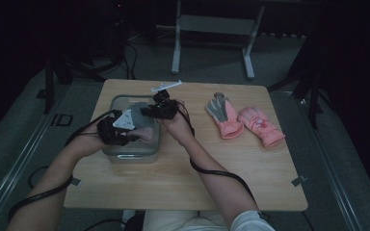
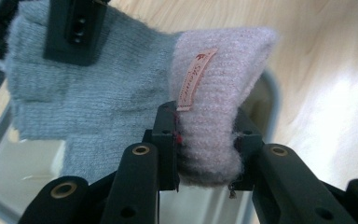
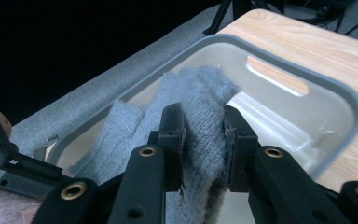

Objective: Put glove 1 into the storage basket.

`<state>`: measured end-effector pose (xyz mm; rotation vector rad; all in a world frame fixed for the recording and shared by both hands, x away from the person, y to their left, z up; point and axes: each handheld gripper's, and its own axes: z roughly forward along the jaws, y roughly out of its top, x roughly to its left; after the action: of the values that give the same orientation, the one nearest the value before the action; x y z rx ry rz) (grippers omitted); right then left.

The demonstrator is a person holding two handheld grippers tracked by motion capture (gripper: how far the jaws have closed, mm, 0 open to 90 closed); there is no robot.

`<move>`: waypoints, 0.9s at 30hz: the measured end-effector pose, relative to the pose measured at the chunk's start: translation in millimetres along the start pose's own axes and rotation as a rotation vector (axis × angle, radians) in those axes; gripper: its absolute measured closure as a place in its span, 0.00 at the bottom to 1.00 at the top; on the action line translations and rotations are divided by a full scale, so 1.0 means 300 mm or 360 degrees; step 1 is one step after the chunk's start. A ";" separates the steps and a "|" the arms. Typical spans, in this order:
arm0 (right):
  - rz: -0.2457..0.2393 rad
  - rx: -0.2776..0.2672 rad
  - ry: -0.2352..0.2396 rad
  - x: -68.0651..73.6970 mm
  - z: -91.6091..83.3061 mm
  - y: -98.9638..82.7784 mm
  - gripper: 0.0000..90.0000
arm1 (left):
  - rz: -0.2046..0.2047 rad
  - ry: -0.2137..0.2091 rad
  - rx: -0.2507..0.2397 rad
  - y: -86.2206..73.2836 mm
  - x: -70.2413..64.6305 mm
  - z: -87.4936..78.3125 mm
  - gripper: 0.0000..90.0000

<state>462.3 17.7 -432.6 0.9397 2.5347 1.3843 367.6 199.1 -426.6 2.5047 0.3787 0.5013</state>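
L gripper (image 2: 205, 144) clamps pink cuff, R gripper (image 3: 204, 140) clamps grey fingers of knit glove (image 2: 121, 93), stretched over clear plastic bin (image 3: 335, 98), frame centre-left, prob. for dropping in.

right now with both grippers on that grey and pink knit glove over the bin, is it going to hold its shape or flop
Likely floppy: the glove bunches where the left gripper pinches its pink cuff, and folds between the right gripper jaws. Probably light, since two small pinches carry it above the bin. The fuzzy knit should grip the pads rather than slip, though it may stretch.
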 end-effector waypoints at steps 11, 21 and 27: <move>0.0049 0.0103 -0.0069 -0.051 0.126 -0.046 0.81 | 0.0002 -0.0089 0.0137 -0.055 0.064 0.133 0.77; 0.0026 0.0265 -0.0129 -0.062 0.204 -0.090 0.76 | -0.0013 -0.0203 0.0247 -0.085 0.084 0.220 0.77; -0.0009 0.0255 -0.0127 -0.050 0.196 -0.087 0.68 | -0.0036 -0.0220 0.0334 -0.088 0.099 0.259 0.75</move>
<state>483.9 41.7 -490.4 0.9909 2.6164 1.1314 423.1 195.3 -493.9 2.7148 0.4243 0.2895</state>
